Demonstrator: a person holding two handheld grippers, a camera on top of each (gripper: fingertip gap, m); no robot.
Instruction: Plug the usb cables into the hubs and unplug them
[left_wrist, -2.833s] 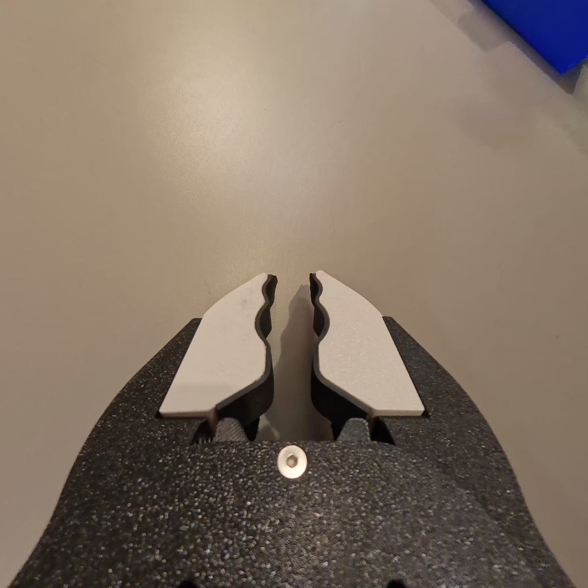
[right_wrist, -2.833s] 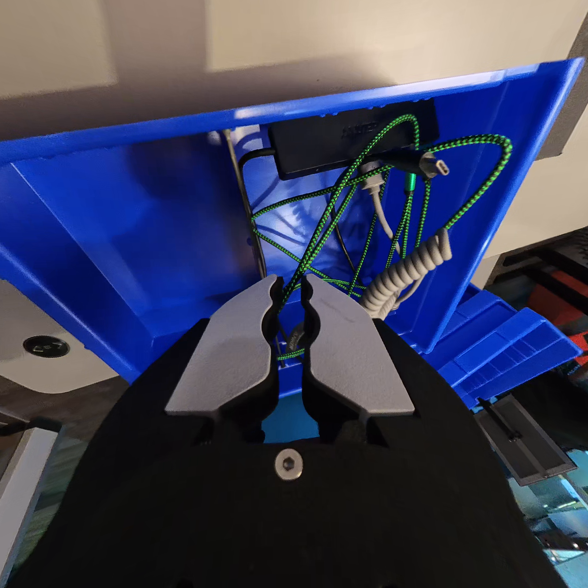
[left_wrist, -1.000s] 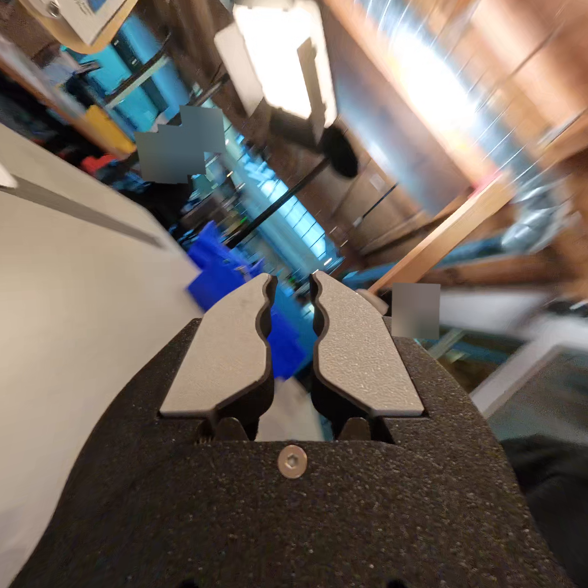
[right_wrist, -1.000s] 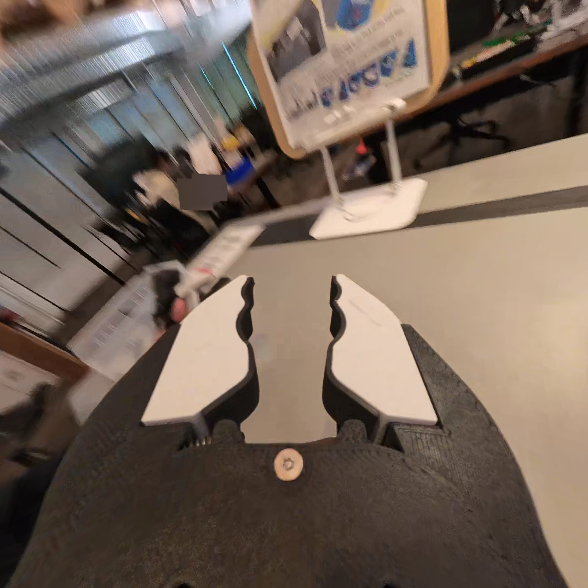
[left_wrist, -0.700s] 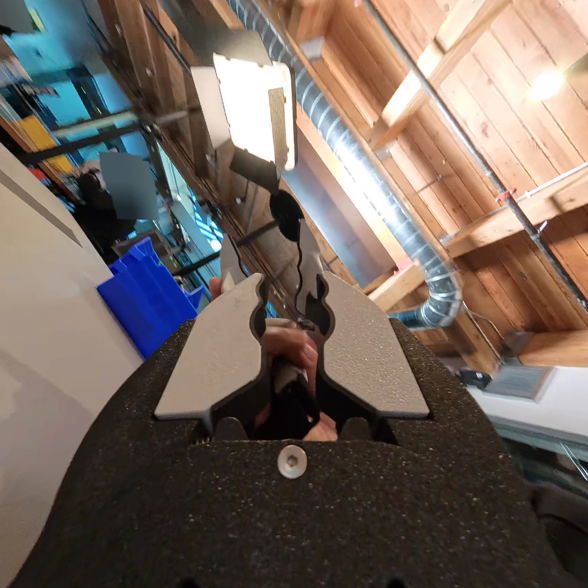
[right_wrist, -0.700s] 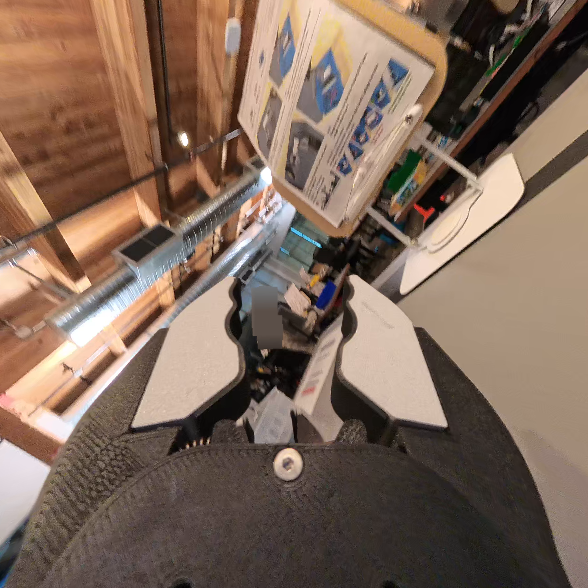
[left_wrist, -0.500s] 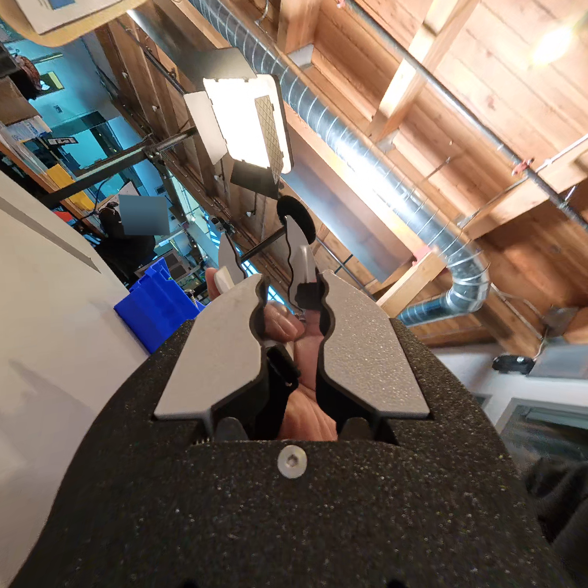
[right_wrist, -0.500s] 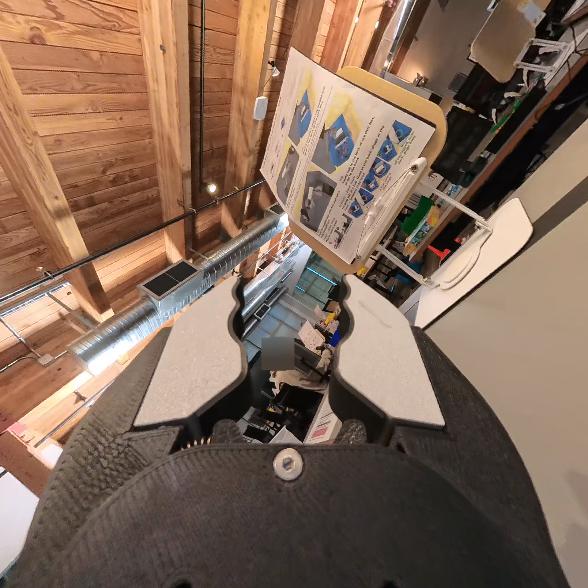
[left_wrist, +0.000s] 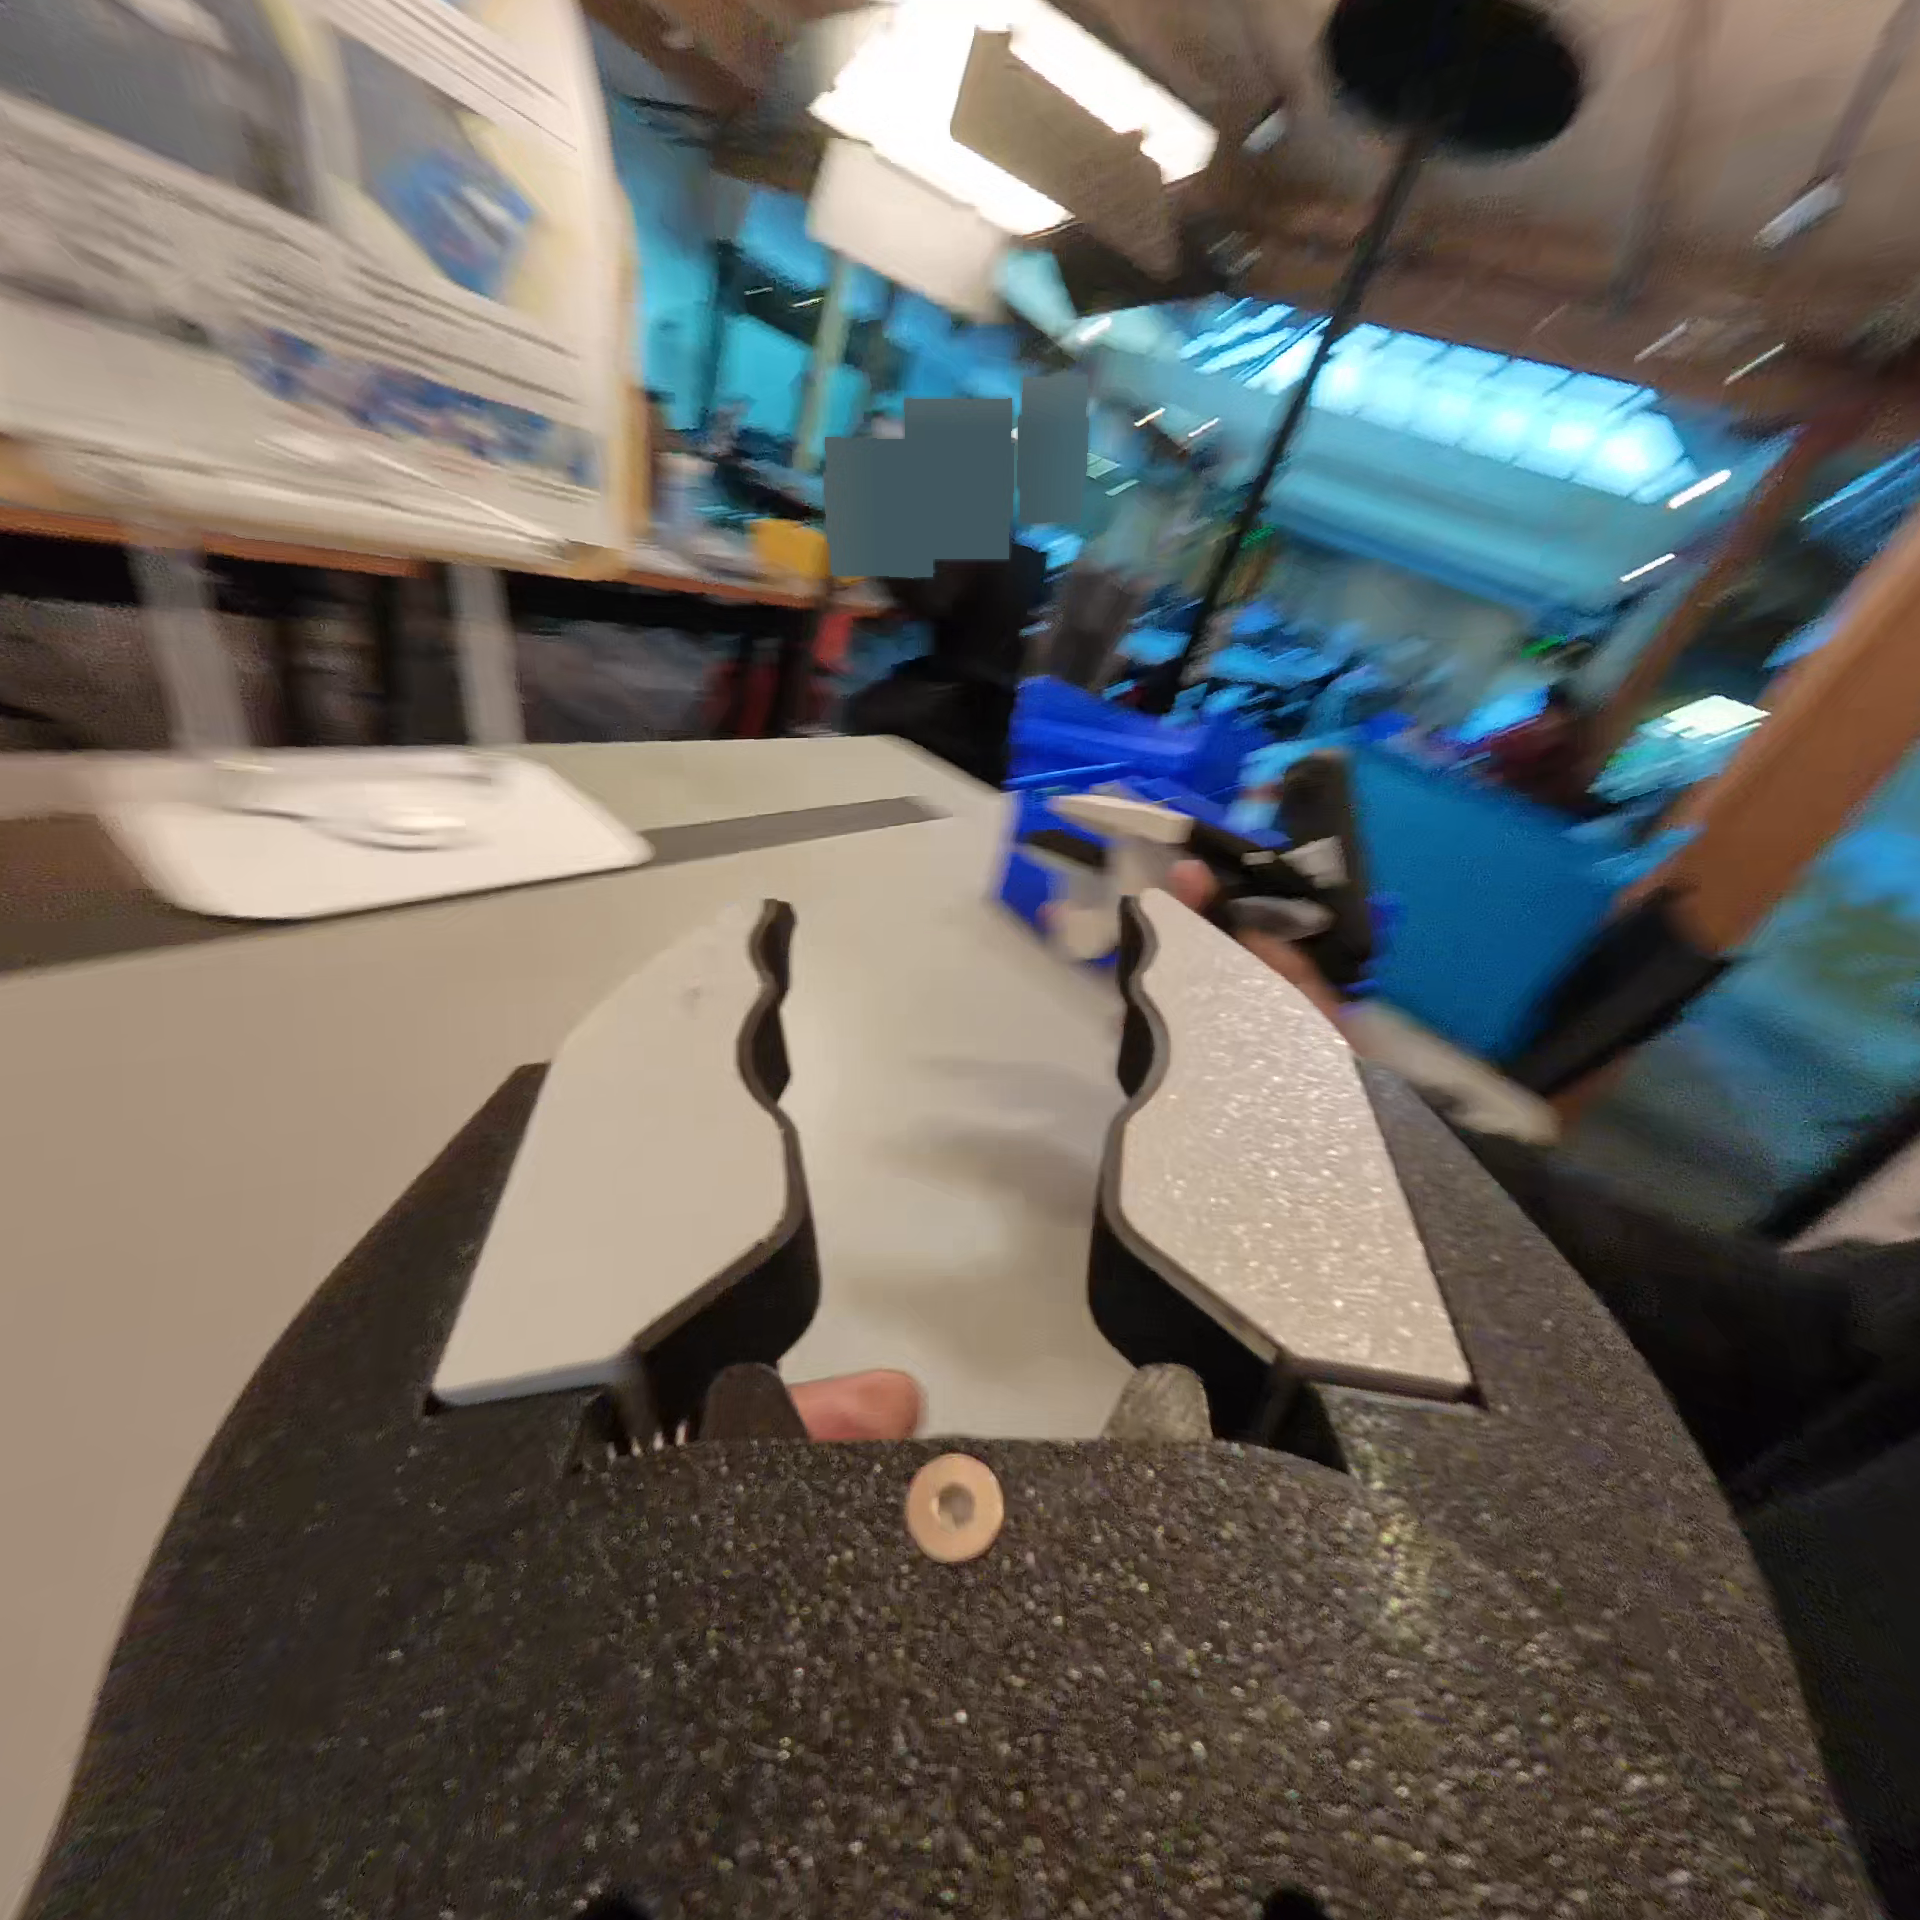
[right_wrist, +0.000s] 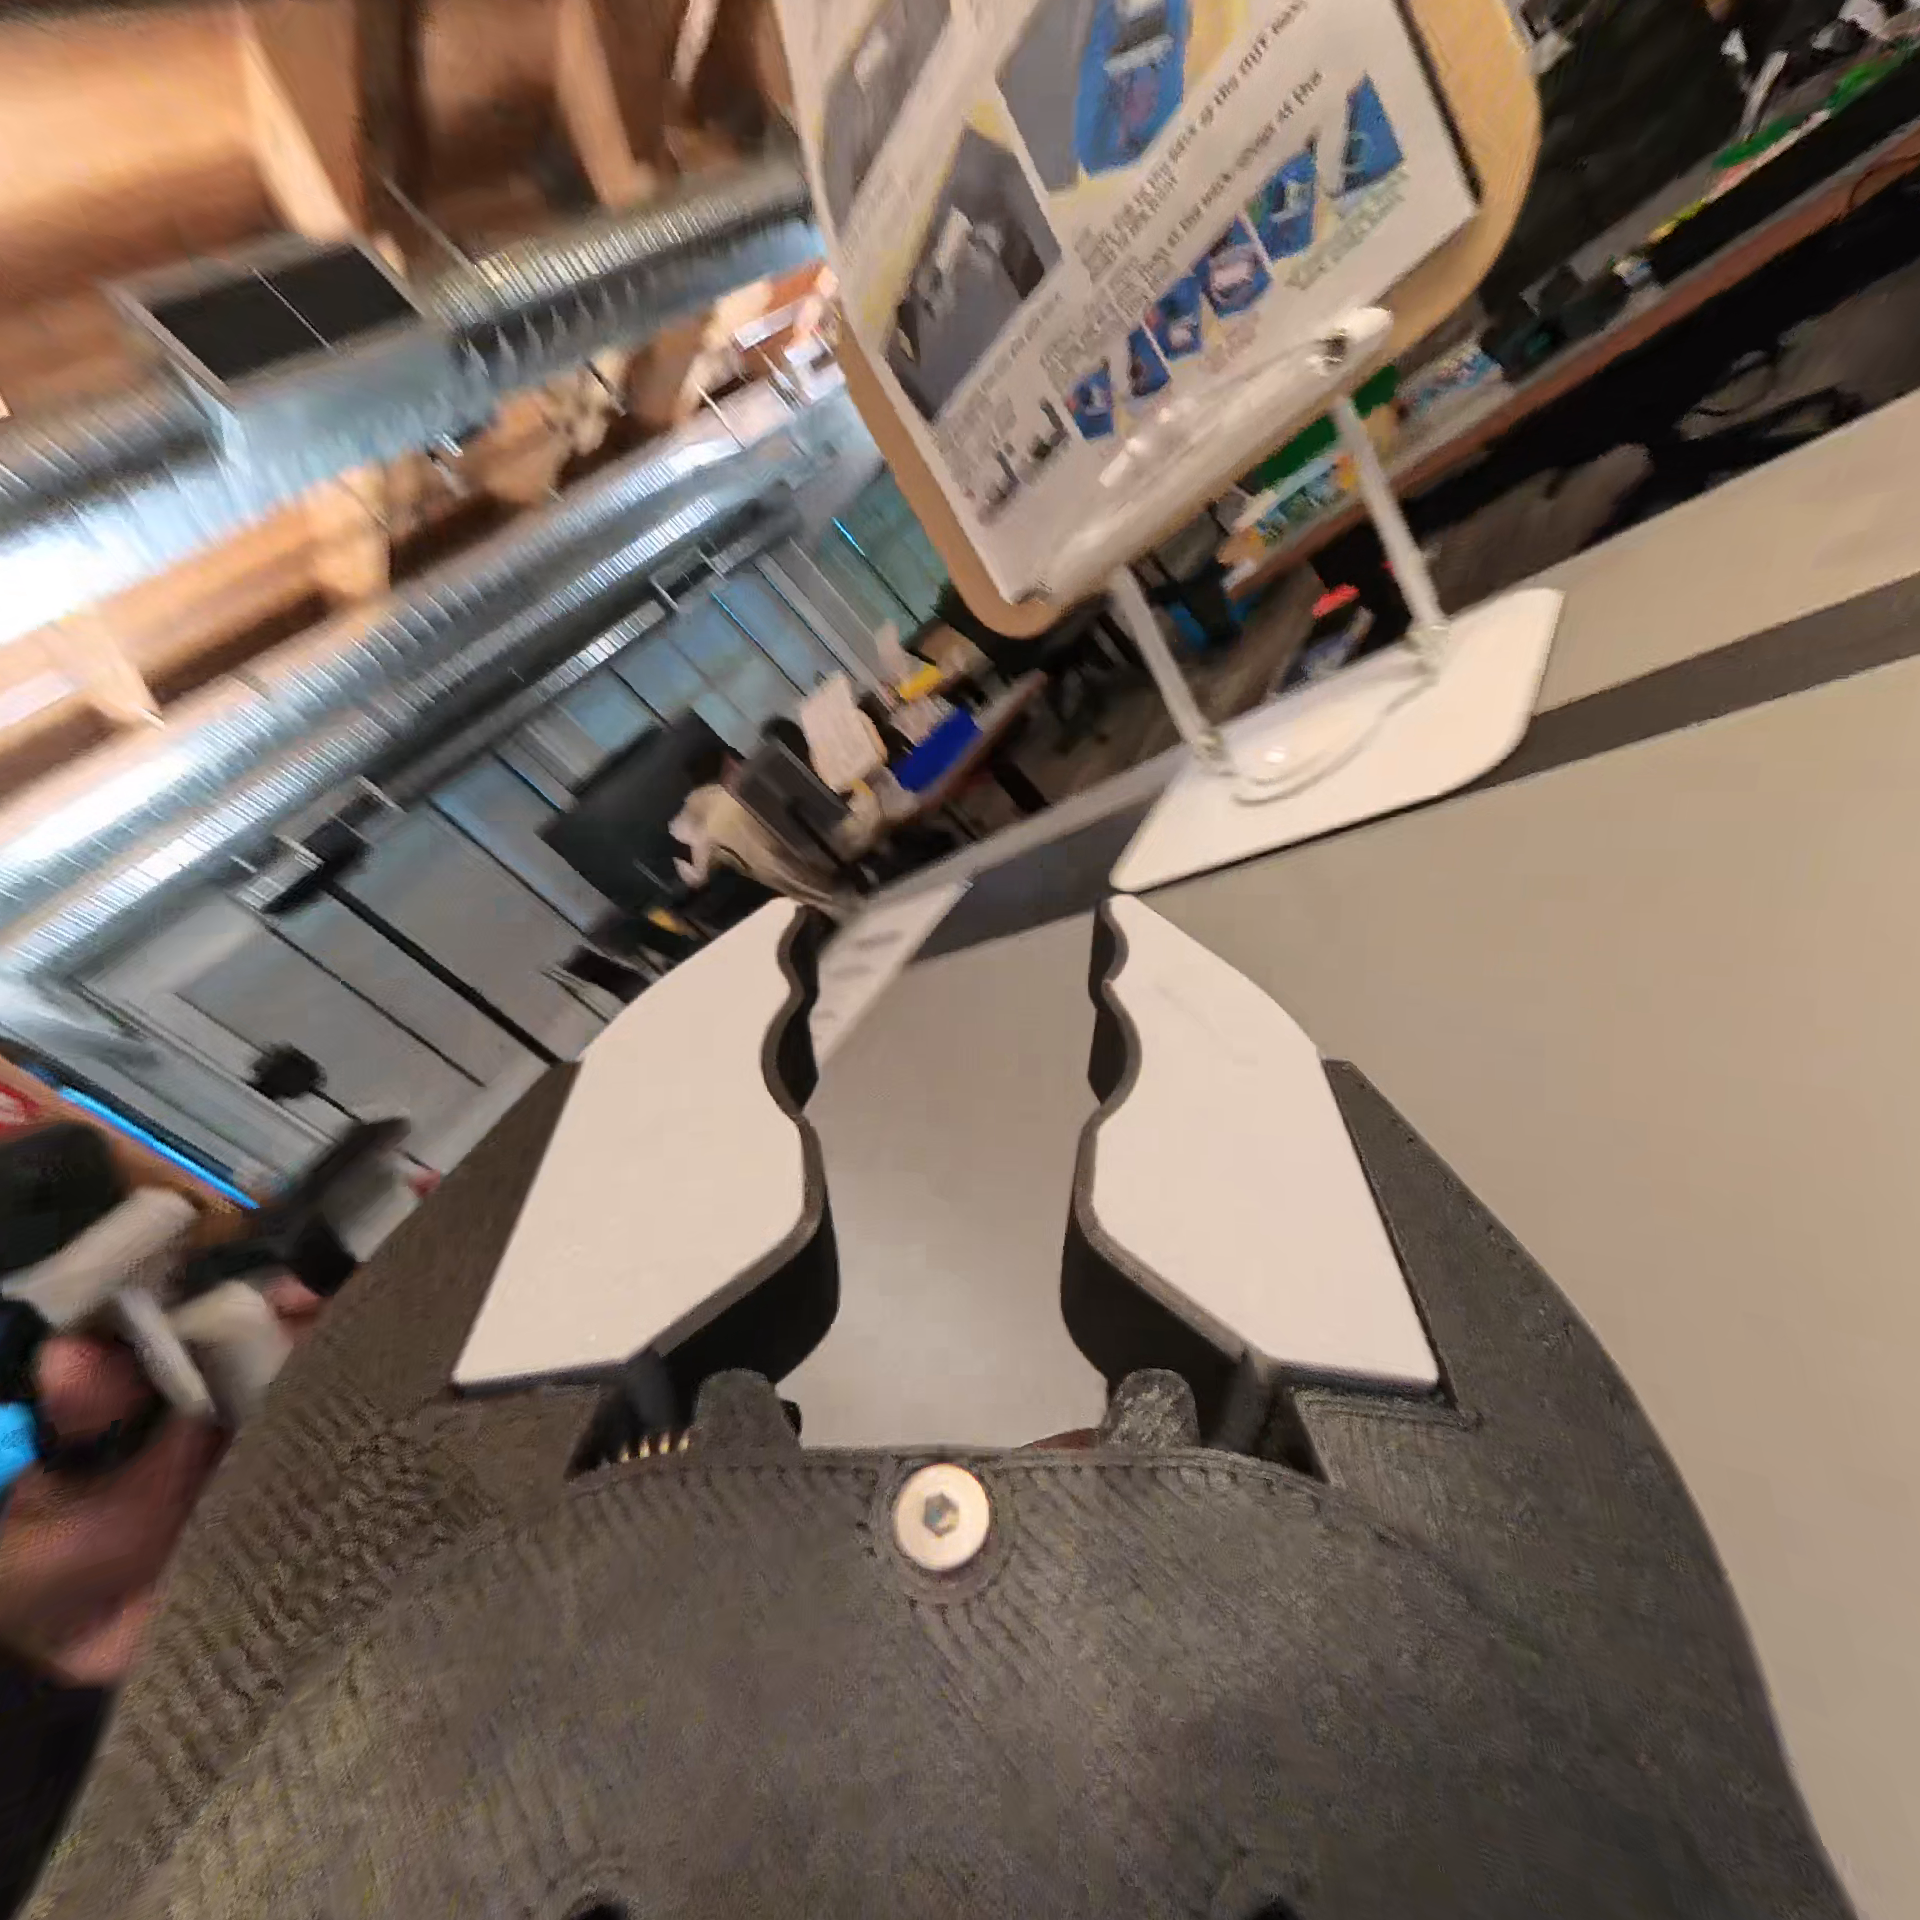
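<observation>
No USB cable or hub shows in either view. My left gripper (left_wrist: 954, 914) is open and empty, held over the bare grey table (left_wrist: 260, 1091). My right gripper (right_wrist: 948, 914) is open and empty, also above the grey table (right_wrist: 1558, 1039). The other gripper, held in a hand, shows blurred at the right of the left wrist view (left_wrist: 1226, 883). The left gripper's handle and the hand on it show blurred at the left edge of the right wrist view (right_wrist: 135, 1340).
A white stand with a printed instruction sheet (right_wrist: 1143, 239) rests on its white base (right_wrist: 1351, 748) at the back of the table; it also shows in the left wrist view (left_wrist: 374, 842). A dark strip (right_wrist: 1714, 665) crosses the table. Blue bins (left_wrist: 1122, 748) lie beyond the table edge.
Both grippers have tipped down from pointing at the ceiling to pointing across the table. The left gripper's jaws have opened wider. Both views are blurred by motion.
</observation>
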